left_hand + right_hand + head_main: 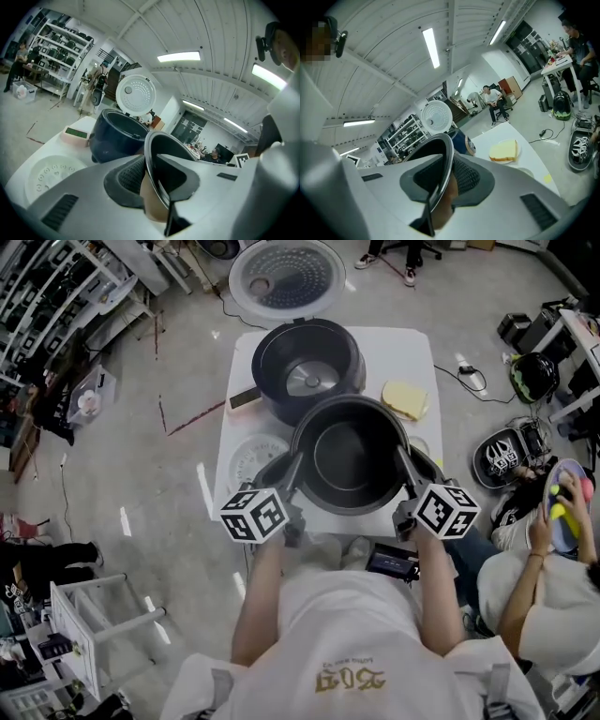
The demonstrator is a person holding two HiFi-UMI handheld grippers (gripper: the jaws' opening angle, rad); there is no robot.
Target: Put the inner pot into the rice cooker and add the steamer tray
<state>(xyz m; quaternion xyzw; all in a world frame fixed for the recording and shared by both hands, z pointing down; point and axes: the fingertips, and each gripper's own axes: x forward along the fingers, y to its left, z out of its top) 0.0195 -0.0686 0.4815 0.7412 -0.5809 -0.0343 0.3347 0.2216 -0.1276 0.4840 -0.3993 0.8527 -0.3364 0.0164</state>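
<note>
I hold the dark inner pot (349,456) above the white table (412,352), one gripper on each side of it. My left gripper (292,471) is shut on the pot's left rim (151,149), with one pad inside the wall and one outside. On the opposite rim (446,154), my right gripper (405,467) is shut the same way. Just beyond the pot stands the dark blue rice cooker (307,367), its round lid (287,277) swung open and its cavity showing. The white perforated steamer tray (251,457) lies flat on the table at the left.
A yellow sponge-like block on a plate (405,399) sits at the table's right. A seated person (548,568) is close on the right, with bags (506,457) and a cable on the floor. A white stool (94,615) stands at lower left.
</note>
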